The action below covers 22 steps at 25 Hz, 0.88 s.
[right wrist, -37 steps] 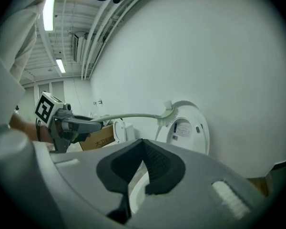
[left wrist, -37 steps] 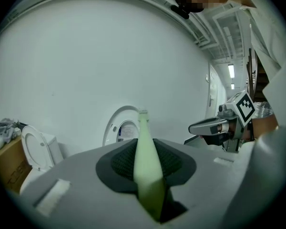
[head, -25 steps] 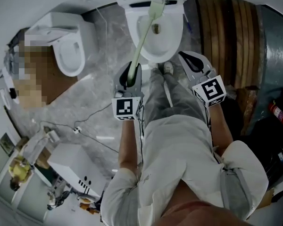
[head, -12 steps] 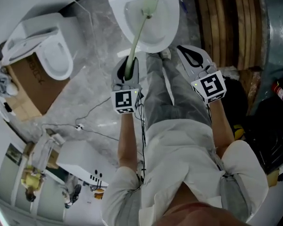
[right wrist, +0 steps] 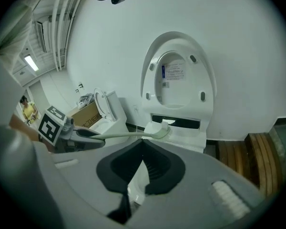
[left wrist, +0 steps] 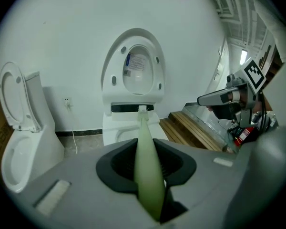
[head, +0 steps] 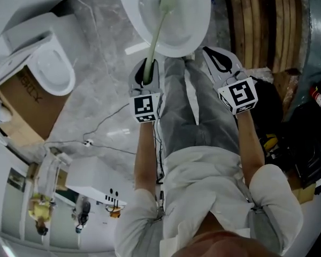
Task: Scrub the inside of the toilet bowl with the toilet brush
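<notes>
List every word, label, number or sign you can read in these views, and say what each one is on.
No text reads clearly in any view.
Sticker inside the raised toilet lid: printed lines, too small to read.
Cardboard box: dark print, too blurred to read.
Fire extinguisher: label too small to read.
Left gripper and right gripper: the marker cubes carry square patterns only, no words.

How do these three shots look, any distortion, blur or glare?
Head view: strong fisheye, the toilet bowl curves toward the edge. Left gripper view: dark round vignette; the toilet brush handle looks soft up close. Right gripper view: same vignette, evenly lit wall, no glare.
</notes>
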### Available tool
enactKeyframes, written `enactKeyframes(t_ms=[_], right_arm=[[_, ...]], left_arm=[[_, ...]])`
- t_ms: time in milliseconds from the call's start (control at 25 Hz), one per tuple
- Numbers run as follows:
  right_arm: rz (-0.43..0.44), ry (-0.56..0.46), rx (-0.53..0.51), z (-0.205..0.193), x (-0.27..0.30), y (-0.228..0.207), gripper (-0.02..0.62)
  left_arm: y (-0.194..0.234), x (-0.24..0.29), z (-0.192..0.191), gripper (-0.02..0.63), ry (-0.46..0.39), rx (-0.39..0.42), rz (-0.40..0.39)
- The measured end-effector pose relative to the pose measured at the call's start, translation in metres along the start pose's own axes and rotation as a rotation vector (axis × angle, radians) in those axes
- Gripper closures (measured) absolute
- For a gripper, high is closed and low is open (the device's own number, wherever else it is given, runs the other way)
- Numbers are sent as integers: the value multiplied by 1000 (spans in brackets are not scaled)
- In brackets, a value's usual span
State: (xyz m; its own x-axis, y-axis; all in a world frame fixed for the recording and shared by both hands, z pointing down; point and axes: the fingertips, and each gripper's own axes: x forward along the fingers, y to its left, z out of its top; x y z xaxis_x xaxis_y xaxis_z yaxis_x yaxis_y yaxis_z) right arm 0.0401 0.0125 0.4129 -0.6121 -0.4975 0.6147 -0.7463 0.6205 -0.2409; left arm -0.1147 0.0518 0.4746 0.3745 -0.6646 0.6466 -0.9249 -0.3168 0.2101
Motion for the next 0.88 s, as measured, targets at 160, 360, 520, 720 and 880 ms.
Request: enactKeyframes(t_ms=[160, 360, 520, 720, 880], right_arm=[[-16, 19, -2, -13, 19, 3, 592], [-20, 41, 10, -25, 34, -2, 592], [-8, 61, 18, -41, 41, -11, 592], [21, 95, 26, -61, 45, -26, 592], [49, 118, 24, -73, 48, -35, 592]], left_arm=[[6, 24, -20, 492, 27, -15, -18], [4, 59, -39, 492, 69, -37, -25], [-6, 84, -56, 494, 107, -54, -27], [-23, 110, -75, 492, 156, -81, -23], [-30, 126, -91, 493, 201, -105, 2]])
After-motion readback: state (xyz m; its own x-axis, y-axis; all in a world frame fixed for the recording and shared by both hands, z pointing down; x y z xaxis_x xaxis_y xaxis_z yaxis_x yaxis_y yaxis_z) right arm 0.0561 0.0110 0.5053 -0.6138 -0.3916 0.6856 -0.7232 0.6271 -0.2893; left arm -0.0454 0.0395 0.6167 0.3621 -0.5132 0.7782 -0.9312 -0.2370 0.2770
